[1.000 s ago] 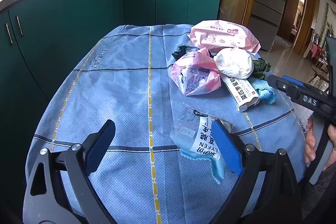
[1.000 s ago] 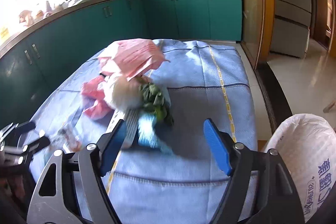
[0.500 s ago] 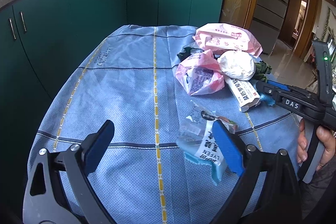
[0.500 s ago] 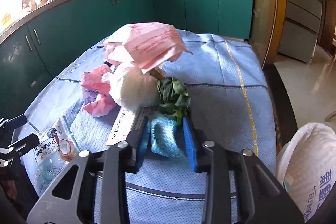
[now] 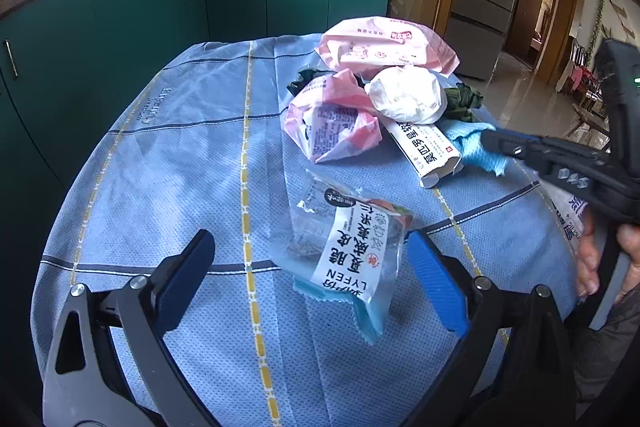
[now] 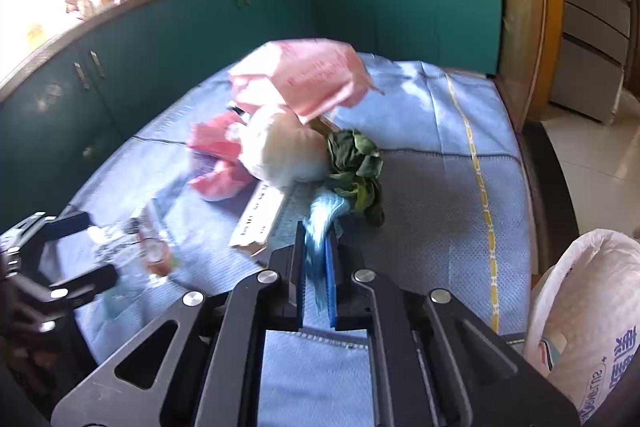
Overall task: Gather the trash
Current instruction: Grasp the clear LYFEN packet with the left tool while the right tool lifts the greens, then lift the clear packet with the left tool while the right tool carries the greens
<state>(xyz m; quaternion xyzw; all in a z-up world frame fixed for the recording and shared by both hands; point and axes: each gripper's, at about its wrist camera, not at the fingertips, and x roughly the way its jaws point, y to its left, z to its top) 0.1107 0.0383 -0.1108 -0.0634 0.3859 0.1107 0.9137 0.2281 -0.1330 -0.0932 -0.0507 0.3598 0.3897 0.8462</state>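
On the blue tablecloth (image 5: 160, 167) lies a clear snack packet (image 5: 352, 247) with a white label. My left gripper (image 5: 310, 243) hovers over its near end, jaws opening wide, pads not touching it. Behind it is a heap: two pink bags (image 5: 332, 123), a white crumpled wad (image 5: 406, 99), a white carton (image 5: 428, 151) and green leaves (image 5: 464, 101). My right gripper (image 6: 316, 239) is shut on a light blue wrapper (image 6: 324, 211) at the heap's near edge, beside the leaves (image 6: 356, 163).
A white sack (image 6: 588, 307) stands open off the table's right edge. Teal cabinets (image 5: 120, 27) run behind and to the left of the table, with pots and a dish rack on the counter. A hand (image 5: 592, 259) grips the right gripper's handle.
The right gripper's jaws went from wide open to shut on the light blue wrapper. The left gripper stayed over the clear packet and its jaws widened slightly.
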